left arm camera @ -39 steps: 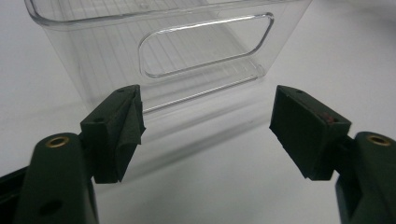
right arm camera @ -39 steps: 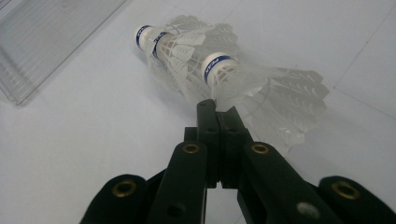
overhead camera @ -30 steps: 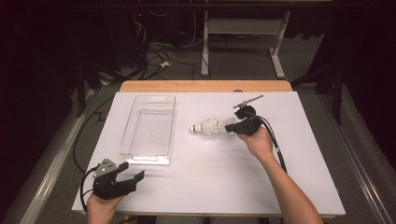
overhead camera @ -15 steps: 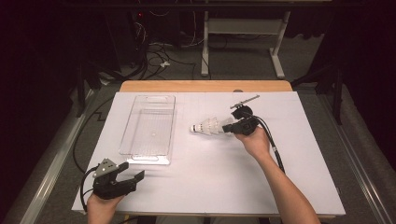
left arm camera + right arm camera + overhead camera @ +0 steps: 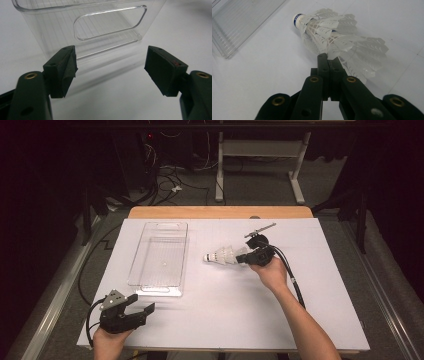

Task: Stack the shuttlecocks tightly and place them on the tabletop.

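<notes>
A white feather shuttlecock lies on its side right of centre on the white table, its cork tip pointing left toward the tray. My right gripper is shut on the rim of its feather skirt. In the right gripper view the shuttlecock fans out past the right gripper, whose jaws are pressed together on a feather edge. Whether the shuttlecock rests on the table I cannot tell. My left gripper stands open near the front left corner. The left gripper faces the tray with nothing between its jaws.
A clear plastic tray lies lengthwise left of centre, with nothing in it; its near end wall with a handle cutout is close ahead of the left gripper. The white table sheet covers a wooden top. Cables and a desk frame stand beyond the far edge.
</notes>
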Demonstrator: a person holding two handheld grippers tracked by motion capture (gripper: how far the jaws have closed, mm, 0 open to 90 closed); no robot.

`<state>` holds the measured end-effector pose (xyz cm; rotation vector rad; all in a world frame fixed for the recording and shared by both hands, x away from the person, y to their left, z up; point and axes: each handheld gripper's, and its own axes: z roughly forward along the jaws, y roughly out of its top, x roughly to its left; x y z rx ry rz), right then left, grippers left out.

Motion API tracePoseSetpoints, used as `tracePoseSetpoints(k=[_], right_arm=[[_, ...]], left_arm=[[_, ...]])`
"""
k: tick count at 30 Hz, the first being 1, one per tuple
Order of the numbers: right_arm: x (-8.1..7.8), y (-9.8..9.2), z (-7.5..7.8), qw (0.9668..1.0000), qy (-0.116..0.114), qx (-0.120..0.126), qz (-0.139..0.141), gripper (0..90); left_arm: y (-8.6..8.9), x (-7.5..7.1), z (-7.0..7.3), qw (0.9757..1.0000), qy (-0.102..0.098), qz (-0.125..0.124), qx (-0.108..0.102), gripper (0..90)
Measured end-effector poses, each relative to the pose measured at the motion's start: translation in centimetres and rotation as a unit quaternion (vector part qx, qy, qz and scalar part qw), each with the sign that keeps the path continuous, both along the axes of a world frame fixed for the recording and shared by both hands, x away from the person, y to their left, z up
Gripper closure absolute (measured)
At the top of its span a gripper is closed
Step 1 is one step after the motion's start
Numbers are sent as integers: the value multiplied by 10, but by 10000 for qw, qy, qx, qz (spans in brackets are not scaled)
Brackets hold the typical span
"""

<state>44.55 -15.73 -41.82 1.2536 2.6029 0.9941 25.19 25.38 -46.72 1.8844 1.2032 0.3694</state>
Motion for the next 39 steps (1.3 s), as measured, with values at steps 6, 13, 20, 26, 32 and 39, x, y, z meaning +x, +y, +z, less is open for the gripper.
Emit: tracePoseSetpoints(k=[6,13,20,26,32,39], right_arm=[[-1,3,-1,10000,25,24,46,900],[-1,6,-4,9999,6,45,109,900],[-3,8,-4,9998,22,105,184,900],[-6,12,-4,9995,5,131,280,900],[-4,12,-6,9996,-57,101,254,900],[-1,11,-9,9998,-70,95,157,900]], left_arm=[[0,0,0,10000,10,-7,1,269],[0,0,0,10000,15,-5,-1,269],[0,0,0,10000,10,-13,0,268],[0,0,0,10000,23,-18,0,268],[-1,0,0,10000,27,-26,13,269],[0,1,-1,10000,36,-30,14,268]])
